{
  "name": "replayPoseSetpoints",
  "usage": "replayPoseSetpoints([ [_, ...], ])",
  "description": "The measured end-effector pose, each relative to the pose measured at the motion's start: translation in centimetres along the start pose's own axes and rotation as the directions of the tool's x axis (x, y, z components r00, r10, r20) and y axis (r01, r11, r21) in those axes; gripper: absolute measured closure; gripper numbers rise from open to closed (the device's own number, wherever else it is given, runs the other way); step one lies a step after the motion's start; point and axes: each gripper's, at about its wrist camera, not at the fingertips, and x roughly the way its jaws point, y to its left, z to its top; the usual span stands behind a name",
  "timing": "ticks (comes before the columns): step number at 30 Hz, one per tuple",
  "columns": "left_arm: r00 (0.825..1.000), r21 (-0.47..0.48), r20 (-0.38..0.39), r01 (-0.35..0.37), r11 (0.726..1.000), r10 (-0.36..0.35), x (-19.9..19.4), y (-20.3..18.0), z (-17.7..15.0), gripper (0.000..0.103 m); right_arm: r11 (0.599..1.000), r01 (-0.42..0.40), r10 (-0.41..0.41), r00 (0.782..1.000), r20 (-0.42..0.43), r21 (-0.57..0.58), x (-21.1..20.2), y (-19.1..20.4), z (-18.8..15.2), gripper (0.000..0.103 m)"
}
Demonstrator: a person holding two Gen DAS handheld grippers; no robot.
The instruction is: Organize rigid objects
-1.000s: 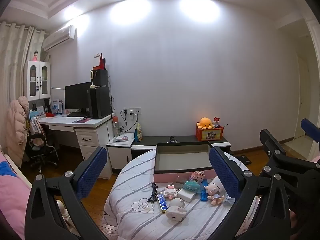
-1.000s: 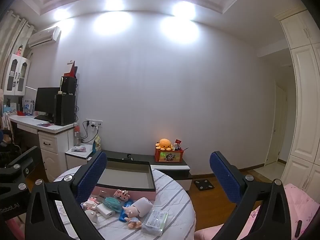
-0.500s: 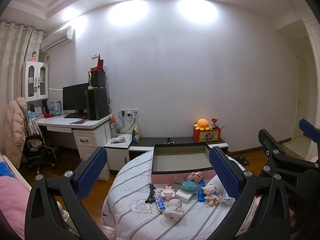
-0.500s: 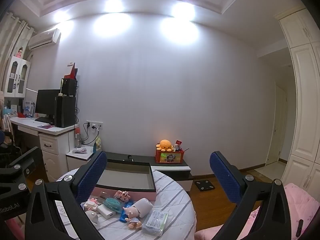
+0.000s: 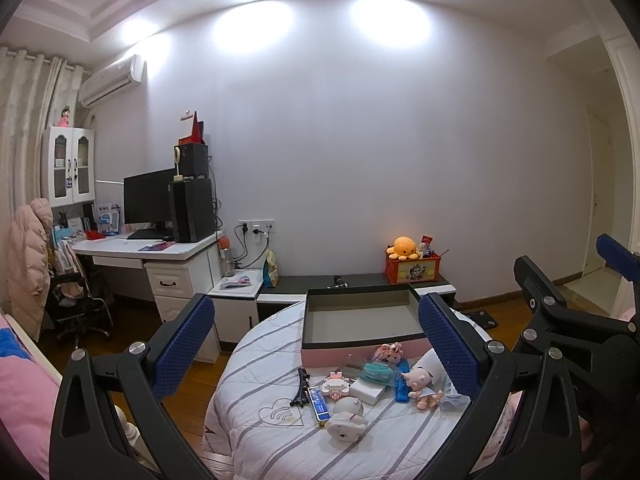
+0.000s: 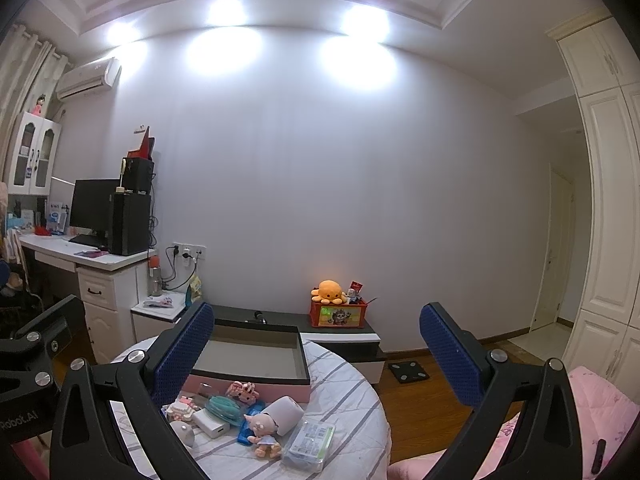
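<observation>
A round table with a striped cloth carries a pink box with a grey inside. In front of the box lie several small items: a white round toy, a blue bar, a black tower figure, a pig doll, a white cup on its side, a clear packet and a white block. My left gripper and my right gripper hang above and short of the table, both open and empty.
A white desk with a monitor and tower stands at left, a chair with a coat beside it. A low dark bench holds an orange octopus on a red box. Pink bedding lies at right.
Both views have drifted slightly; the table and its items sit a little lower and closer in the left wrist view. Both grippers stay open.
</observation>
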Motion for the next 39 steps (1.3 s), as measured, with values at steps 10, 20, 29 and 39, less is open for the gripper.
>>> replayPoseSetpoints([
  [10,1.000,0.000,0.000,0.000,1.000,0.000,-0.17,0.12,0.19,0.000,1.000,-0.008,0.008,1.000,-0.001,0.004,0.13,-0.04,-0.29,0.000],
  [20,1.000,0.002,-0.006,-0.007,1.000,0.007,-0.11,0.34,-0.17,0.000,1.000,-0.008,0.008,1.000,-0.002,0.001,0.33,-0.17,-0.46,0.000],
  [29,1.000,0.005,-0.008,-0.009,1.000,0.009,-0.12,0.39,-0.14,0.000,1.000,-0.007,0.007,1.000,0.001,0.000,0.35,-0.16,-0.62,0.000],
  [39,1.000,0.006,-0.010,-0.010,1.000,0.010,-0.12,0.37,-0.04,0.000,1.000,-0.006,0.006,1.000,0.002,0.000,0.36,-0.21,-0.64,0.000],
])
